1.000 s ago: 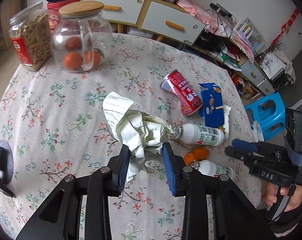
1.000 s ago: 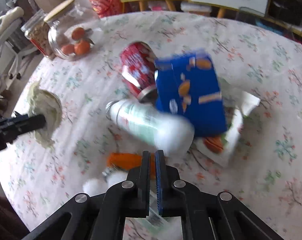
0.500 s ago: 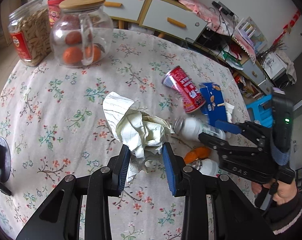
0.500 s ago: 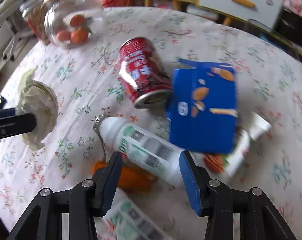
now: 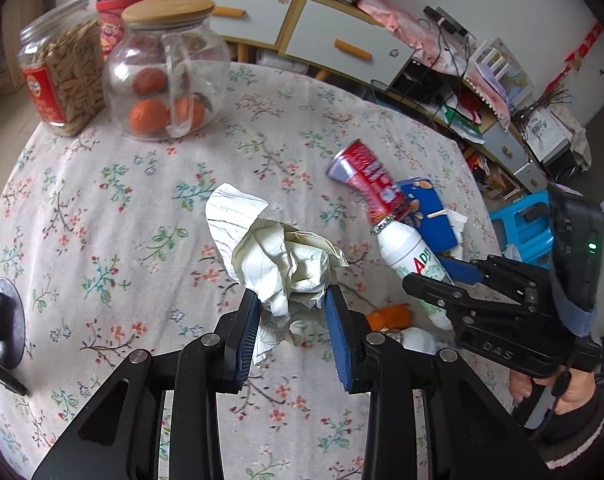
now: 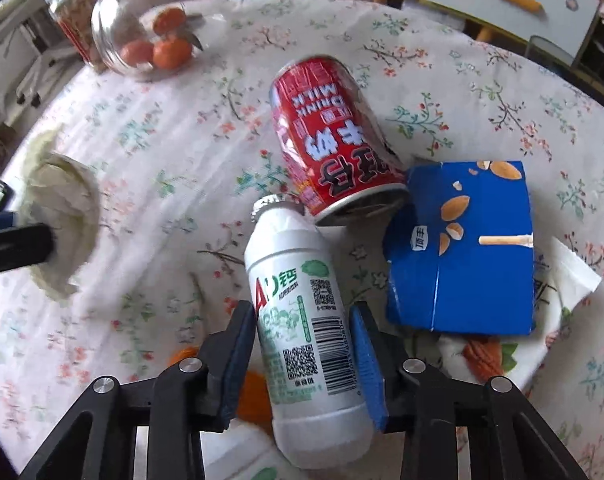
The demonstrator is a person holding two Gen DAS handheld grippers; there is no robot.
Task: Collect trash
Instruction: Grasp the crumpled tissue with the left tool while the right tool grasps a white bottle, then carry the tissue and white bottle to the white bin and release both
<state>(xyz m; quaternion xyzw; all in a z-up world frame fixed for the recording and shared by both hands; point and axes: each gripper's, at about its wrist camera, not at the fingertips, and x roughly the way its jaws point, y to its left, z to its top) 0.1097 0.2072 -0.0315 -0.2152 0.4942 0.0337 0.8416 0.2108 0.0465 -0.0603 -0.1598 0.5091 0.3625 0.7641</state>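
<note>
Since earlier frame: right hand-held gripper came in over the trash pile w/ jaws shut and nothing between, opened wide, then closed again onto white bottle; bottle swung from lying crosswise to lying lengthwise between the jaws, neck now up against red can; left side unchanged.

Left hand-held gripper clamped on crumpled paper wad, blue pads pressing its lower part from both sides; wad bulging up and away beyond the tips, above floral-cloth surface.

Right blue pads against both sides of white bottle at its lower label; base of bottle nearest the camera, capless neck pointing away; can't tell whether lifted off the surface or resting.

Red can on its side, open end toward the bottle; blue carton flat just right of both, touching the can's rim; white wrapper sticking out under the carton's right edge; orange scrap beneath the bottle, mostly hidden; second white bottle partly seen near it in left view.

Far side of surface: glass jar w/ wooden lid holding oranges; beside it plastic jar of snacks; well apart from the trash.
</note>
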